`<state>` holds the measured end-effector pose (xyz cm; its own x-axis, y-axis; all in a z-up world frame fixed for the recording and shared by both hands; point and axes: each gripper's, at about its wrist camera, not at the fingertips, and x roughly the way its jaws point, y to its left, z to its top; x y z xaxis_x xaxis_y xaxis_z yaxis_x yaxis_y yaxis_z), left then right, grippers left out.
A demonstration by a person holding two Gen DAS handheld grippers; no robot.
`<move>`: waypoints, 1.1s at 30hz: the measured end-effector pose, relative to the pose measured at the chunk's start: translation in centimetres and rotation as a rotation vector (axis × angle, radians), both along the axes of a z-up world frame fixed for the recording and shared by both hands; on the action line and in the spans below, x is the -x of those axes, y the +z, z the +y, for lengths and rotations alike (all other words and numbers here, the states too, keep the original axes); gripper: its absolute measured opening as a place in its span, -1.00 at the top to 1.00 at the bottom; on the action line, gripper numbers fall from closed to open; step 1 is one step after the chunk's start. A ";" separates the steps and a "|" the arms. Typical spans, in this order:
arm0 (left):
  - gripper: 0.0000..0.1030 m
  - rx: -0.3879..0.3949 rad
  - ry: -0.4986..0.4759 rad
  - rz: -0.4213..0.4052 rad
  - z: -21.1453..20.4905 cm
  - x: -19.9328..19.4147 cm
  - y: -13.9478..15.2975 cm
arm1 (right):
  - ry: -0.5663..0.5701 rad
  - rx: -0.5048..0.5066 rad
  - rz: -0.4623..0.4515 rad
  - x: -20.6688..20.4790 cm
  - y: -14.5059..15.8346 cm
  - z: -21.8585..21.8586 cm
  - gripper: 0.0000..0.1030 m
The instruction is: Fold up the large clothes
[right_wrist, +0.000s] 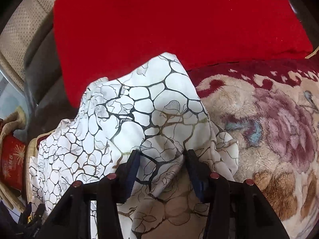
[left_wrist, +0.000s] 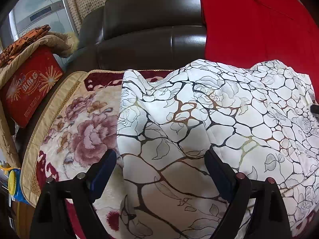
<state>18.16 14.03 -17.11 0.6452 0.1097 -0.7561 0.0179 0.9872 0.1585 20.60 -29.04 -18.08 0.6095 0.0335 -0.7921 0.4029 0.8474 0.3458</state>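
Observation:
A large white garment [left_wrist: 199,119] printed with dark cracked lines and leaf outlines lies rumpled on a floral plush blanket [left_wrist: 85,123]. In the left wrist view my left gripper [left_wrist: 159,155] is open wide, low over the garment's left edge, one finger over the blanket and the other over the cloth. In the right wrist view the garment [right_wrist: 139,103] rises in a hump. My right gripper [right_wrist: 163,153] stands partly open with a bunched fold of the cloth loose between its fingers. I cannot see the pads pressing it.
A red cloth [left_wrist: 259,23] is draped over the dark leather sofa back [left_wrist: 149,25] behind the garment, and shows as a red cloth [right_wrist: 169,20] in the right wrist view. A red printed box [left_wrist: 30,87] and a fur-trimmed beige coat [left_wrist: 55,41] sit at the left.

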 end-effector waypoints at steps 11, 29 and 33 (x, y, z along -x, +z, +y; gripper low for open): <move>-0.77 0.005 0.010 -0.022 -0.7 1.0 0.4 | -0.015 0.018 -0.097 7.5 4.0 1.0 -0.02; -0.77 0.020 0.018 -0.043 -0.9 3.0 2.5 | 0.014 -0.003 -0.074 11.8 3.0 2.4 -0.02; -0.77 0.080 0.037 -0.031 0.4 3.8 2.9 | 0.004 -0.028 -0.063 12.9 2.7 2.4 -0.02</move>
<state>14.41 14.39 -14.23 0.6647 0.0741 -0.7434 -0.0228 0.9966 0.0790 7.72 -26.61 -15.40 0.6576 0.0574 -0.7512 0.3762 0.8389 0.3934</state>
